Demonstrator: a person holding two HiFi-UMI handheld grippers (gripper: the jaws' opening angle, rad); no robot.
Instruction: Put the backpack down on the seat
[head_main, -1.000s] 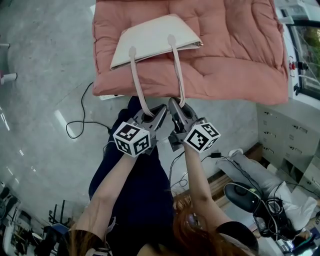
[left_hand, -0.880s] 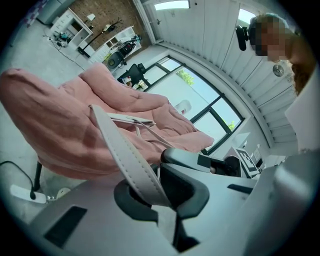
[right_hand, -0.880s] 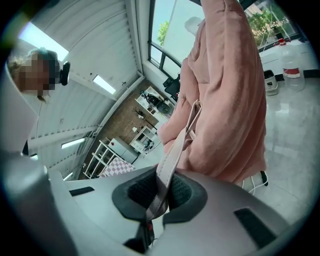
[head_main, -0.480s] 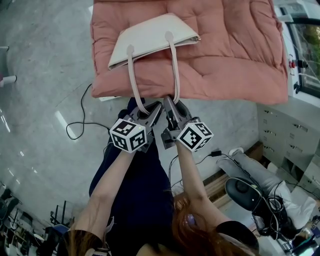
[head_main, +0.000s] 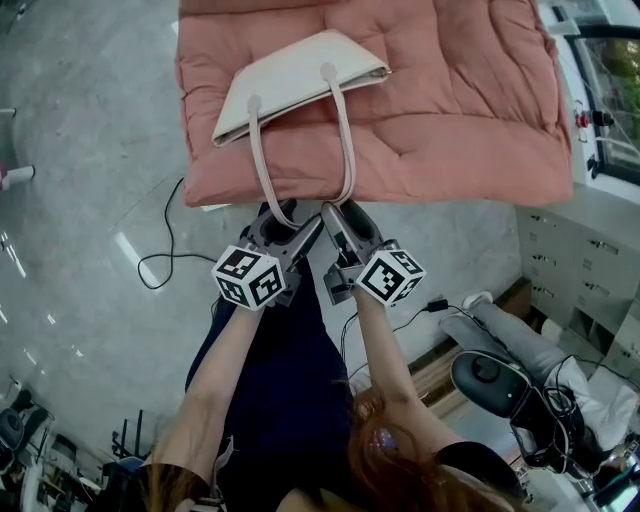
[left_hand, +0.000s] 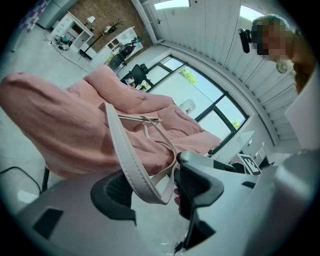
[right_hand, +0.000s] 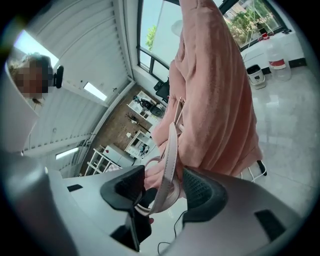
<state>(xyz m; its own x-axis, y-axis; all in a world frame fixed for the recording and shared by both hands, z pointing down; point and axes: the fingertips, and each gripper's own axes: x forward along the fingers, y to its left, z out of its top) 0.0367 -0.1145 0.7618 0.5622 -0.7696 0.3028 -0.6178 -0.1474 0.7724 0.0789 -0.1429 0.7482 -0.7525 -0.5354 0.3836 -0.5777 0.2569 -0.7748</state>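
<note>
The backpack, a flat cream bag, lies on the seat, a pink quilted cushion. Its two pale straps run over the seat's front edge down to my grippers. My left gripper has its jaws opening; the strap loop hangs loose between them, leaning on one pad only. My right gripper, close beside it, is opening too; the other strap stands in the gap with space on both sides. The gripper views show the left gripper and the right gripper just below the cushion's edge.
A black cable trails over the glossy grey floor at the left. White cabinets and a grey chair with wires stand at the right. The person's dark-clothed legs are under the grippers.
Both grippers' jaws have spread apart and let go of the straps they were pinching. The grippers have drifted slightly left. The bag stays flat on the seat.
</note>
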